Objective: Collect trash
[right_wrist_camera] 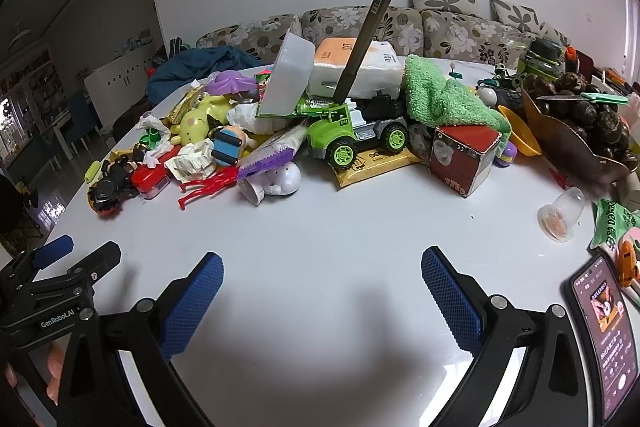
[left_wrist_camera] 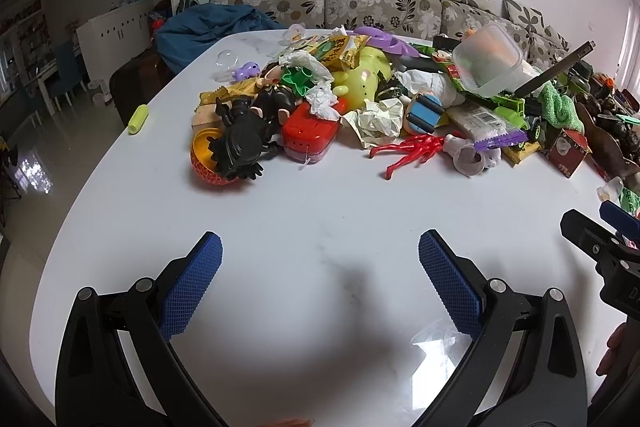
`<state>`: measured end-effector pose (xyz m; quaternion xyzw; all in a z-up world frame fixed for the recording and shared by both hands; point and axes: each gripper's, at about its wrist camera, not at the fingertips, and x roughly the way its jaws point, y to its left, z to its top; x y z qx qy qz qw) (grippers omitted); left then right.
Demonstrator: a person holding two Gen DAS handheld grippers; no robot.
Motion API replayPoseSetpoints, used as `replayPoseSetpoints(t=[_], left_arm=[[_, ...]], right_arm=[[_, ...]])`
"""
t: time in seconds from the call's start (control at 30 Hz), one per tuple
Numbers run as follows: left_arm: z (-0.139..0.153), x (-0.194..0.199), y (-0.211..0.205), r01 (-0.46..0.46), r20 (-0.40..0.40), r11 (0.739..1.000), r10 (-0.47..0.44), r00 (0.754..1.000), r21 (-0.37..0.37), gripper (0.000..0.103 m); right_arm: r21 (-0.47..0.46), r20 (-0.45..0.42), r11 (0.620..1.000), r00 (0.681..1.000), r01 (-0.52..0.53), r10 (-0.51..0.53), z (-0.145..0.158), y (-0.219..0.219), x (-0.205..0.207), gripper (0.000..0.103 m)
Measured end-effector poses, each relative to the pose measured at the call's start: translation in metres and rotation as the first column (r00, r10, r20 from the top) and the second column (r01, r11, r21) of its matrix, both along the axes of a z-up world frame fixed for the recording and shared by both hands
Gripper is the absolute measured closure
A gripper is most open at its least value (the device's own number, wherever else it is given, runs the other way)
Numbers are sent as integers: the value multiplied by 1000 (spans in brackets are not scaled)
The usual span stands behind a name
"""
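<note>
2 grippers, left (left_wrist_camera: 320,283) and right (right_wrist_camera: 322,291), hang wide open and empty at the bottom of each frame, over bare table (left_wrist_camera: 320,211). We judge the crumpled paper (left_wrist_camera: 378,121) at the pile's front, mid-frame, as light, soft and crushable; we would pinch a raised fold. It looks white-cream and creased, beside a red box (left_wrist_camera: 306,139).

Crumpled paper wads (left_wrist_camera: 378,119) lie in the pile among the toys. A yellow snack wrapper (right_wrist_camera: 374,163) lies flat under the green truck.
</note>
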<state>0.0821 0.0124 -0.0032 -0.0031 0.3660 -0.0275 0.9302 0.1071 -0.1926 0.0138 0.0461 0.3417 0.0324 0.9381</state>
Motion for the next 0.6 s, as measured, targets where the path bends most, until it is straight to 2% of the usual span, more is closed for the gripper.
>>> replayPoseSetpoints(t=[0.27,0.43,0.53,0.6], left_arm=[[-1,1,-2,22,-7,1000,-22,1000,4,7],[2,0,-5,10,26,999,-10,1000,38,7],[4,-1,-1,4,26,1000,-4,1000,-3,7],[4,0,0,37,22,999,-36,999,-35,7]], right_arm=[[1,-1,1000,1000,0,0,0,0,0,5],[2,-3,1000,1000,-1,1,-1,0,1,5],[3,-3,1000,1000,-1,1,-2,0,2,5],[7,-5,1000,1000,-2,2,-3,0,2,5]])
